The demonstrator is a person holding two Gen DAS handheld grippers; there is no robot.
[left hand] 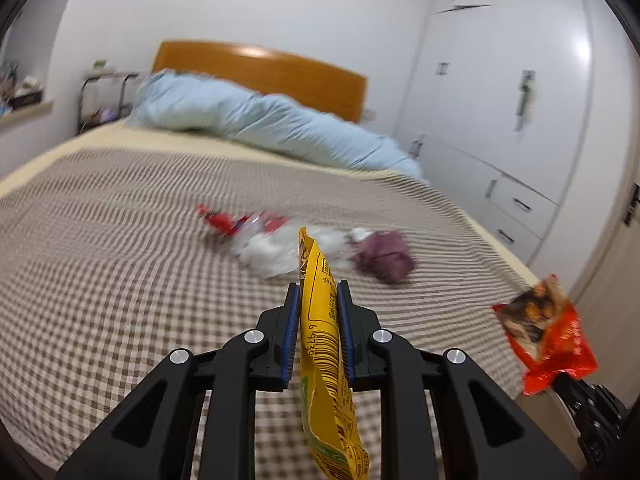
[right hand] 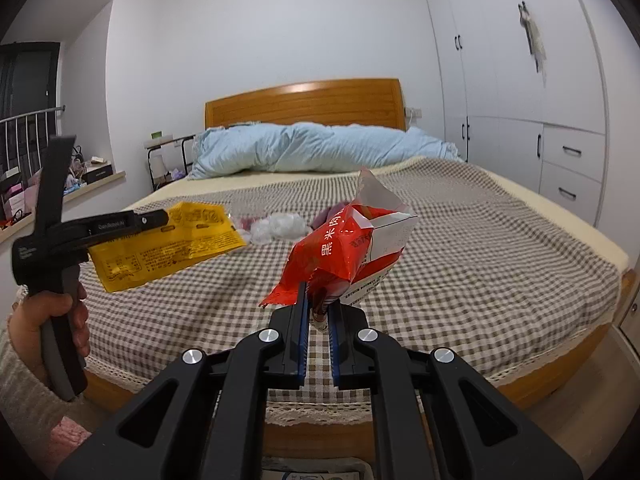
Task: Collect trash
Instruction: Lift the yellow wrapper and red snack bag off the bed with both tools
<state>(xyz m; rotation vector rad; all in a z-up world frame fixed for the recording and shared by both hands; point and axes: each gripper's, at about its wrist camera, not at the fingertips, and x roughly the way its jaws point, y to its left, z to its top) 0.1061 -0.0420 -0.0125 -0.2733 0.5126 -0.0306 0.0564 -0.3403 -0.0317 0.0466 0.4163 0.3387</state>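
Observation:
My left gripper is shut on a yellow snack wrapper, held edge-on above the checked bedspread. The right wrist view shows that wrapper flat-on at the left, clamped in the left gripper. My right gripper is shut on a torn red snack packet; that packet hangs at the lower right of the left wrist view. On the bed lie a red wrapper, crumpled white plastic and a purple wad, all blurred. The white plastic lies beyond both held wrappers.
A checked bedspread covers the bed, with a light blue duvet bunched against the wooden headboard. White wardrobes stand on the right. A cluttered sill and a small side table are on the left. A hand grips the left tool's handle.

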